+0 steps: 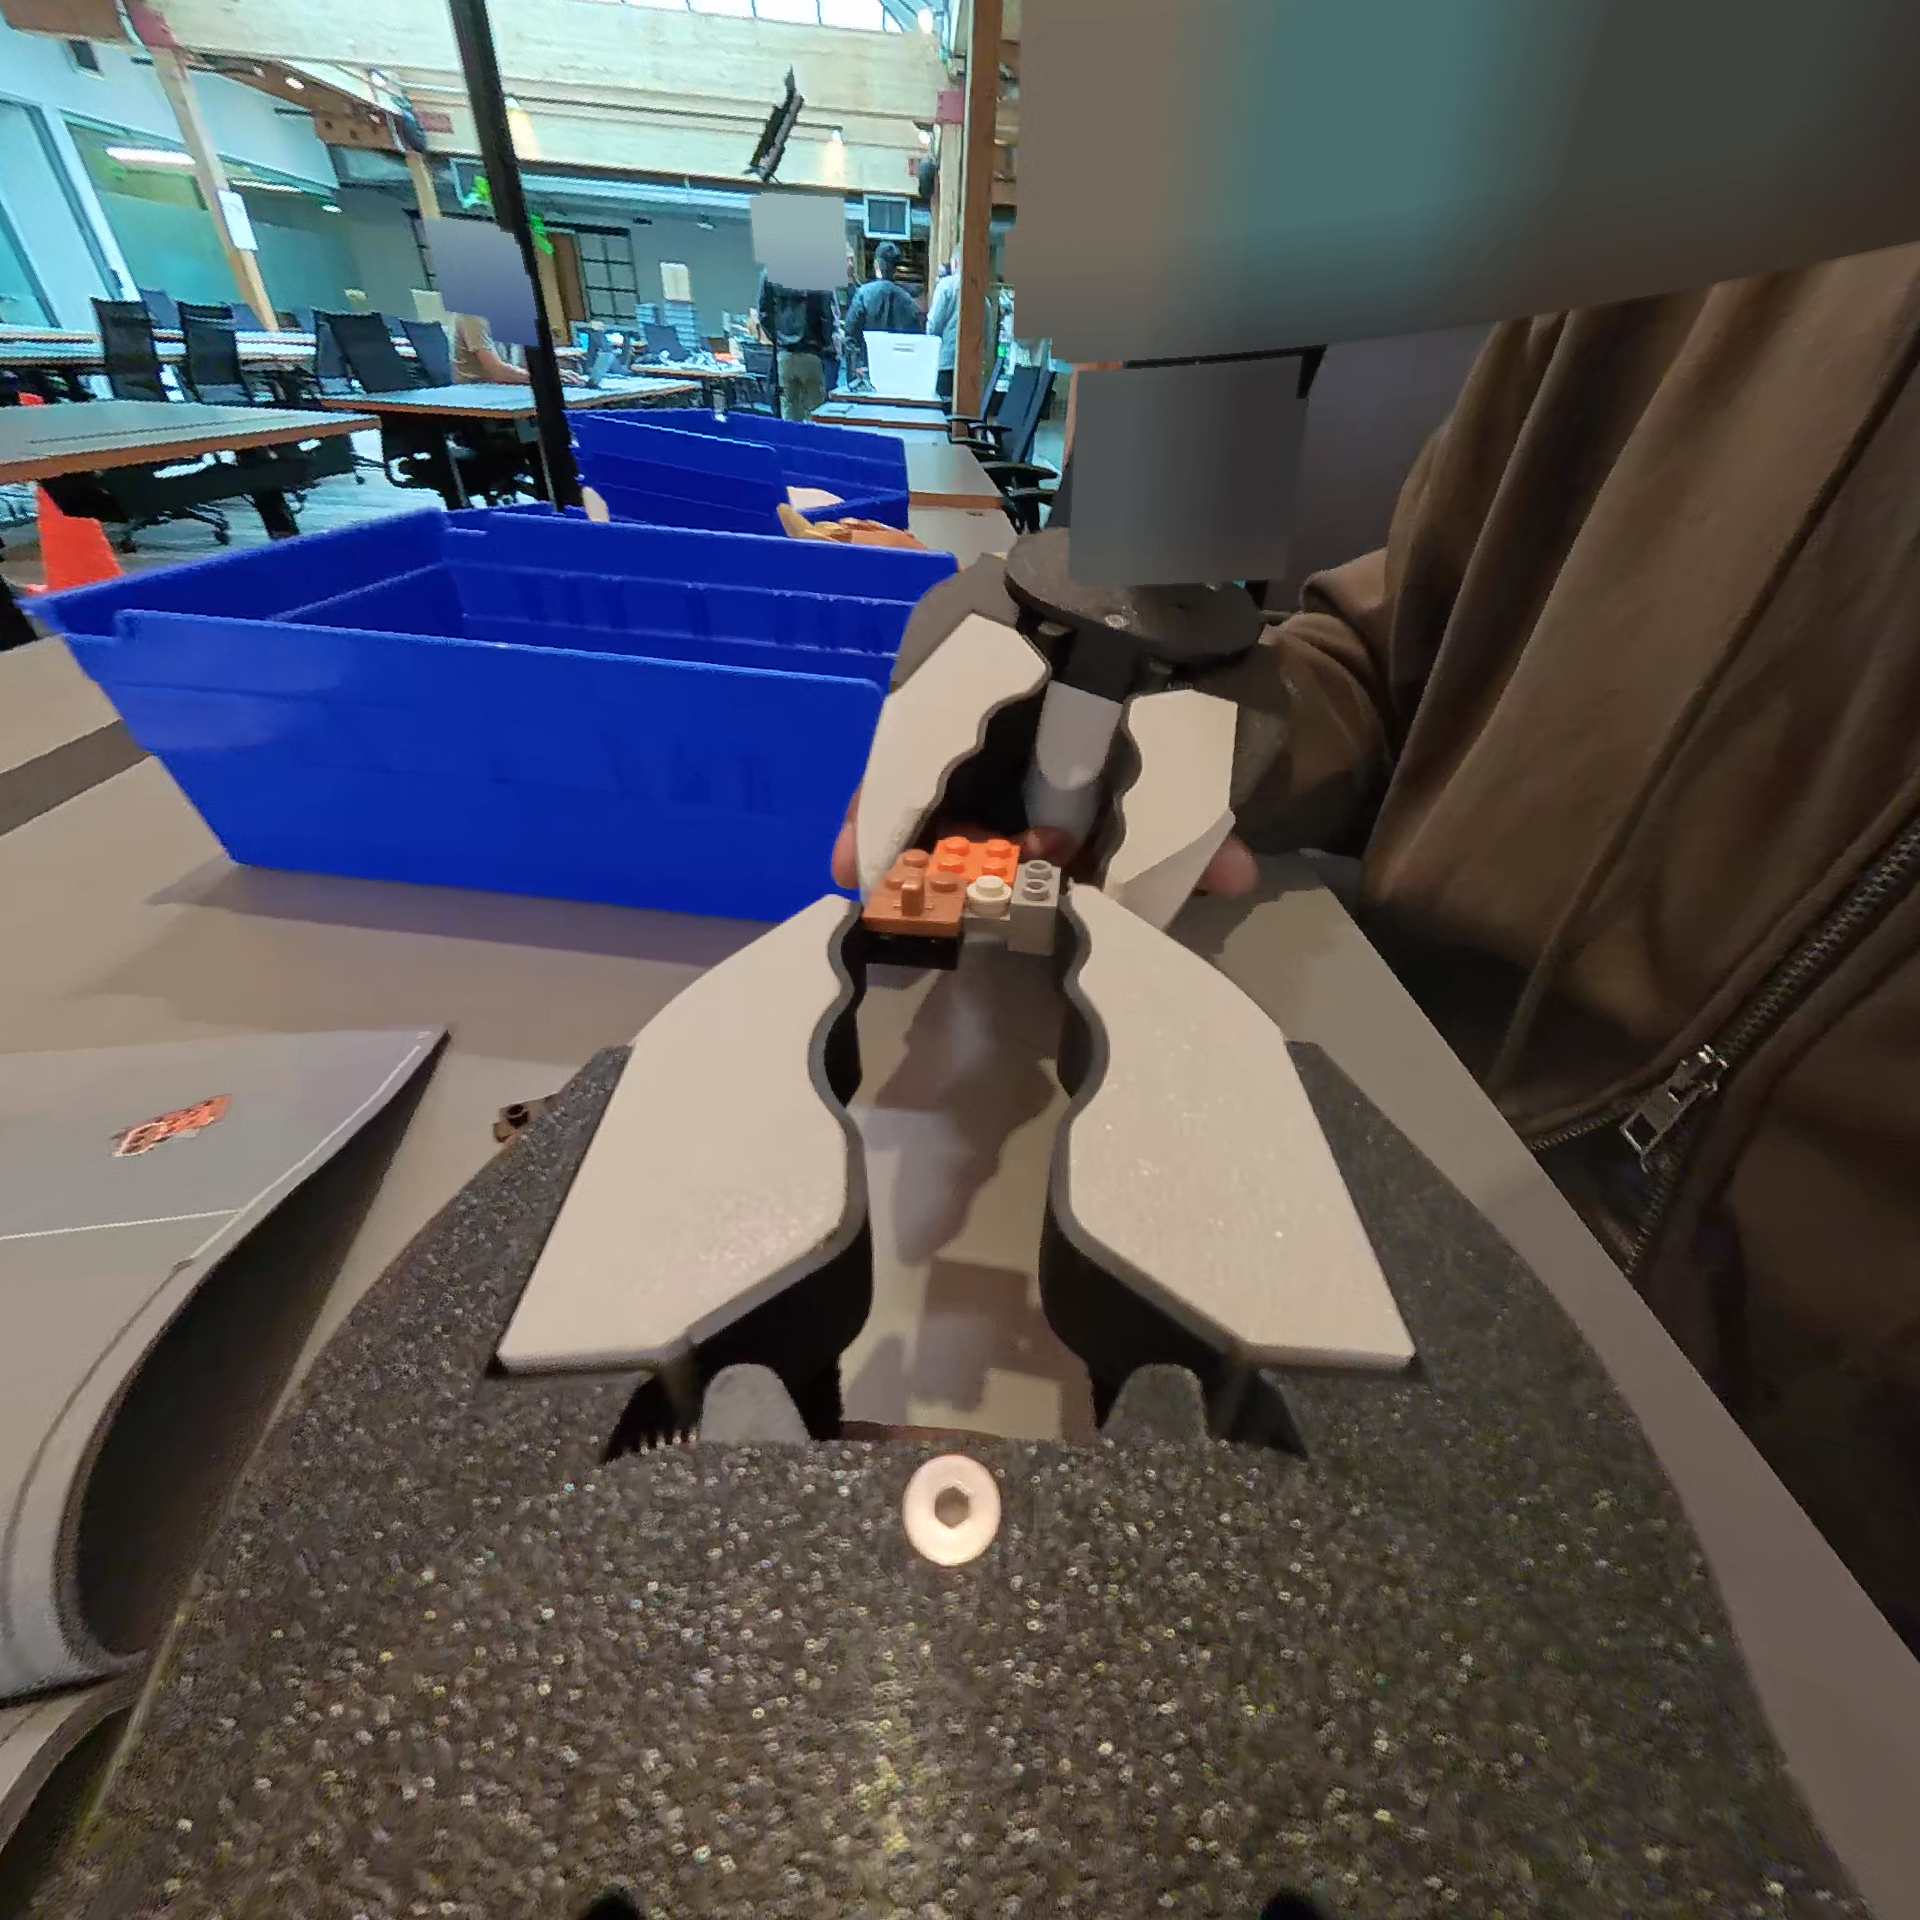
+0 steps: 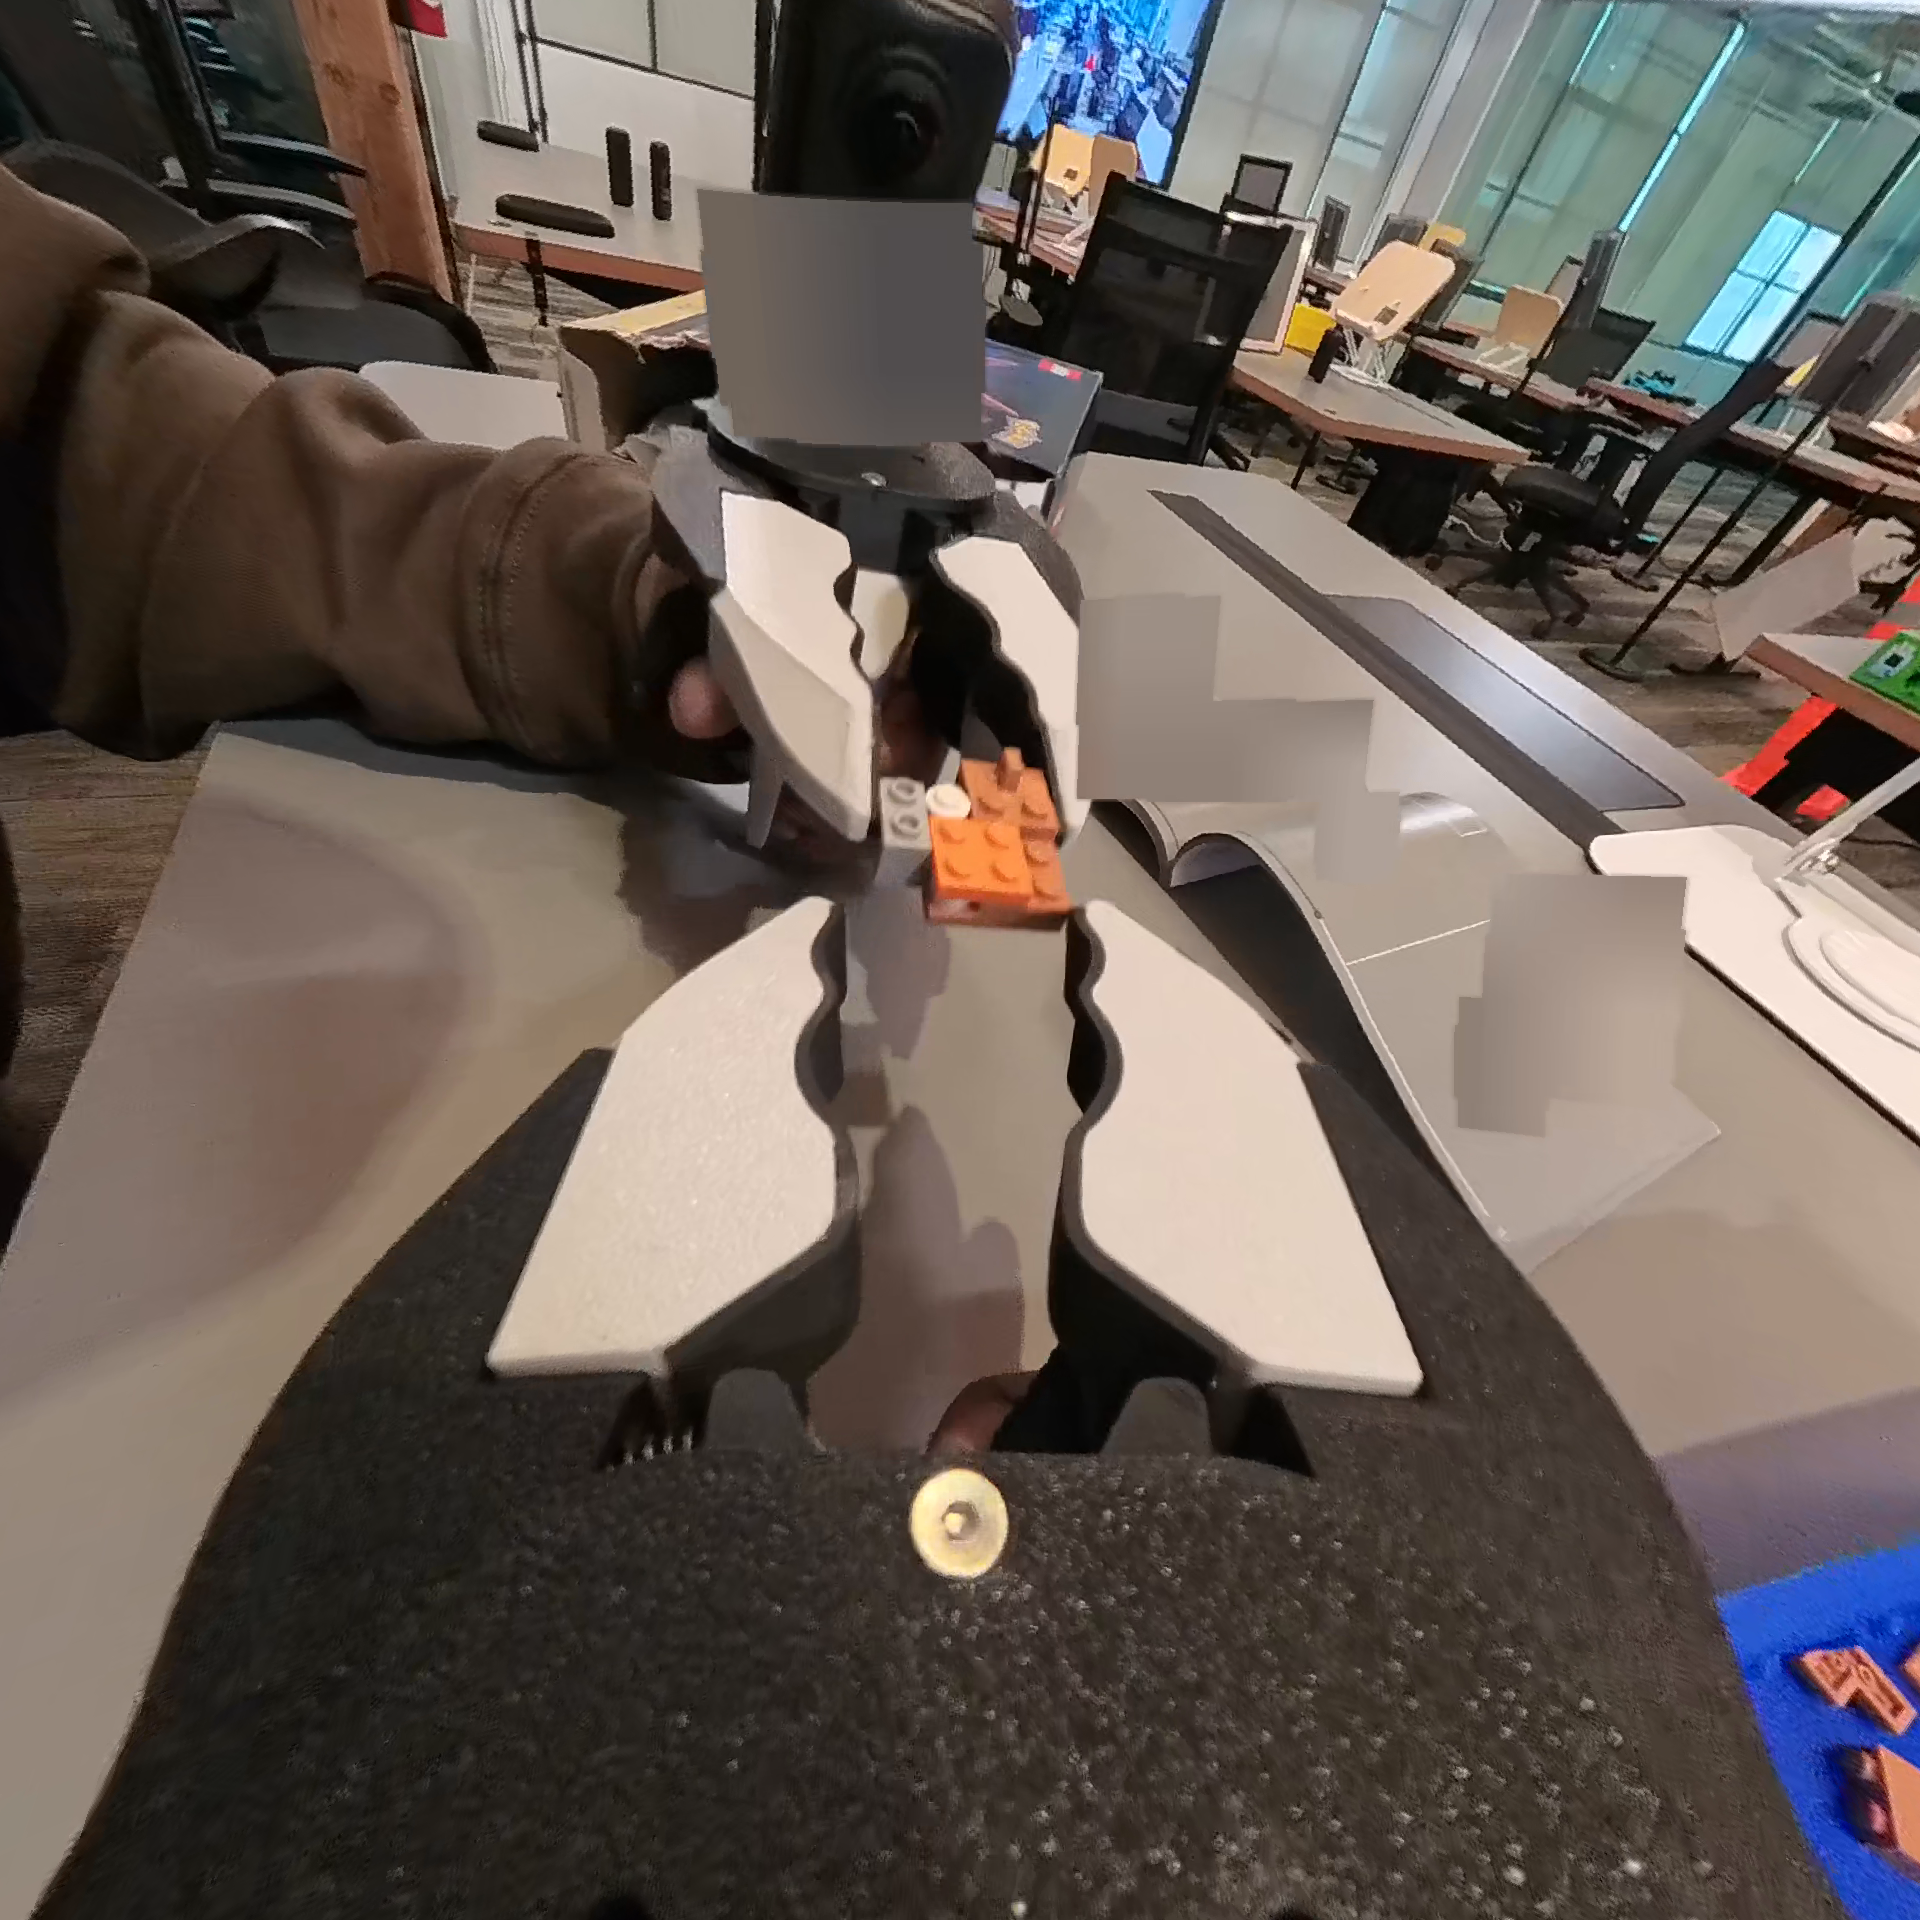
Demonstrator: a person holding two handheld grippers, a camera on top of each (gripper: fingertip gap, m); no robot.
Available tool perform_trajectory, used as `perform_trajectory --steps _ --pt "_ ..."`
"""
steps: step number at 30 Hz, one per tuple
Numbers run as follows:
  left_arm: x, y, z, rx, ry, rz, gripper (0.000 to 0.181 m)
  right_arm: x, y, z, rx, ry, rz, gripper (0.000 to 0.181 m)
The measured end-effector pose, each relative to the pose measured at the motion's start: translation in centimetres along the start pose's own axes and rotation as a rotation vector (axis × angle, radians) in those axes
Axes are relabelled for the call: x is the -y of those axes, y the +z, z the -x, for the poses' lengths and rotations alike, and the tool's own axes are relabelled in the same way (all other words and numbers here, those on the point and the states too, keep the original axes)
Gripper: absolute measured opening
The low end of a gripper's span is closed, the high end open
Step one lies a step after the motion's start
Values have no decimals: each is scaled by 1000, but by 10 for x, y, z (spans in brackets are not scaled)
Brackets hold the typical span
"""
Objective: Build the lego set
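Bricks [image 1: 961,888], a small orange, brown and grey stack, hang above the tabletop [image 1: 416,977] between both grippers: left gripper [image 1: 961,925] pinches its near end; right gripper [image 2: 961,920], facing it, stands spread just short.

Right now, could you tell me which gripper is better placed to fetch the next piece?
Probably the right gripper: its jaws look empty, and loose brown pieces lie in the blue tray beside it. The left gripper is holding the brick assembly.
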State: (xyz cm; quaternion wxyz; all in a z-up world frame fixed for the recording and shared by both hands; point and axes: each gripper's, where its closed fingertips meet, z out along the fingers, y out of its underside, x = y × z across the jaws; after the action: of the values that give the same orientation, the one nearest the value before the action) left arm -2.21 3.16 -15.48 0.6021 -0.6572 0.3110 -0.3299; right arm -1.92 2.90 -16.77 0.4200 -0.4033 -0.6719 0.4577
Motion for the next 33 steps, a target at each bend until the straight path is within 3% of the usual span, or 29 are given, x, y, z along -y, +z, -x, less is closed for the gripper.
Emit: perform_trajectory --steps 7,13,20,25,33 --pt "6 -15 24 114 -25 -40 35 -17 7 8 54 109 131 38" --pt "9 -31 47 217 -57 -81 35 -37 15 37 237 237 480 37" --pt "26 -52 59 276 -70 -186 35 15 26 46 327 -106 765 38" --pt "37 -71 69 323 -94 -276 35 44 37 61 356 -277 785 37" --pt "37 -73 73 310 -134 -323 35 47 36 52 350 -141 702 36"
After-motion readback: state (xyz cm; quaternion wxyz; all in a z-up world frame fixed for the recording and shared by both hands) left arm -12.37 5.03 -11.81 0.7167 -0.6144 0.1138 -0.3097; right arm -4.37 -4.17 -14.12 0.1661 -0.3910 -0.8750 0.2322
